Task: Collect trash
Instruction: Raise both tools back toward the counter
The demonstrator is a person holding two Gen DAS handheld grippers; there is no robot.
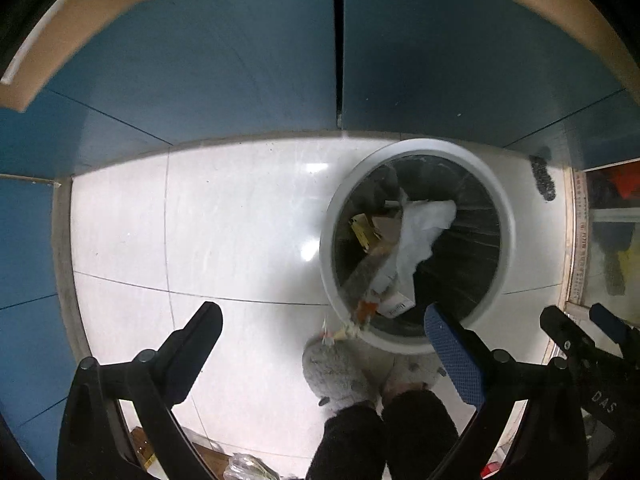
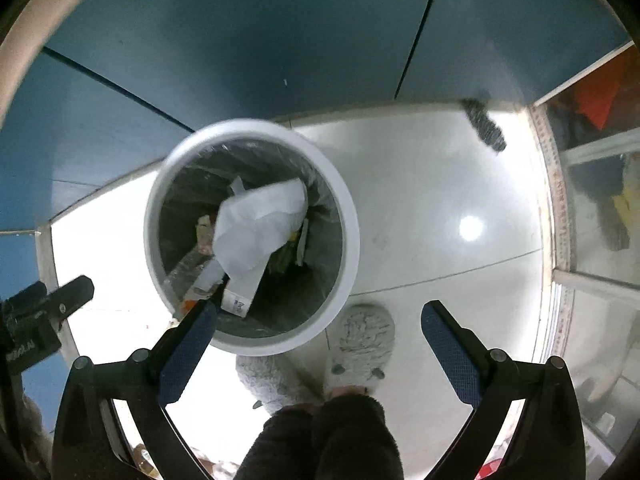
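Note:
A round white trash bin (image 1: 505, 208) with a dark liner stands on the white tiled floor, also seen from above in the right wrist view (image 2: 352, 236). Inside lie a crumpled white paper sheet (image 1: 420, 236) (image 2: 260, 224), a small white carton (image 2: 240, 296), a yellow box (image 1: 362, 230) and other scraps. My left gripper (image 1: 322, 316) is open and empty above the floor, left of the bin. My right gripper (image 2: 318, 316) is open and empty above the bin's near rim. The right gripper also shows at the left wrist view's right edge (image 1: 580, 320).
Blue cabinet doors (image 1: 240, 60) stand behind the bin. The person's grey fuzzy slippers (image 2: 360, 340) and dark trouser legs are just below the bin. A dark brush-like object (image 2: 484, 126) lies by the wall. A glass-fronted shelf (image 2: 600, 200) is at the right.

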